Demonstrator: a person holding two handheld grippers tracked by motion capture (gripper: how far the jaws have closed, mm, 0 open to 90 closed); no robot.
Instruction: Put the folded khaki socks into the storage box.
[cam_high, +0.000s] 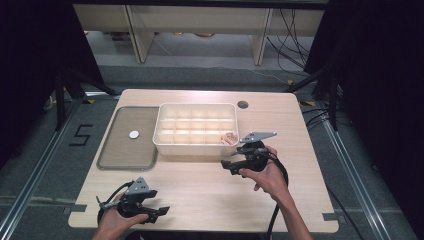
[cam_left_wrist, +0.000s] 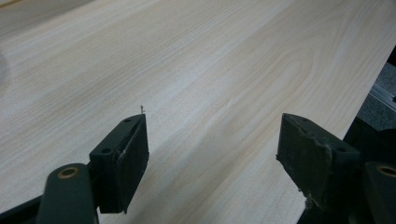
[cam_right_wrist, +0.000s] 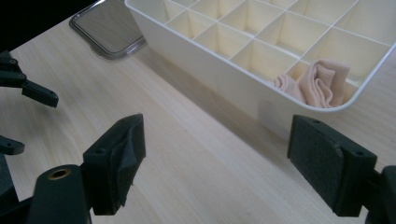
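A: Right, the landmark is the cream divided box (cam_high: 196, 129) at the middle of the table (cam_high: 210, 195). What's in it?

B: A folded peach cloth (cam_right_wrist: 322, 83) sits in its near right corner compartment; the box wall hides the cloth's lower part, and in the high view it is only a small pale blob.

A: And the right gripper (cam_high: 239, 159)?

B: Just in front of that corner, off the box, jaws wide apart with bare wood between them. The right gripper view cuts off the box's far cells.

A: The left gripper (cam_high: 152, 210)?

B: Well in front of the box and to its left, near the table edge, jaws apart over bare table.

A: Left of the box?

B: A dark tray (cam_high: 127, 137) touching it, holding a small white disc (cam_high: 134, 134), too small to identify
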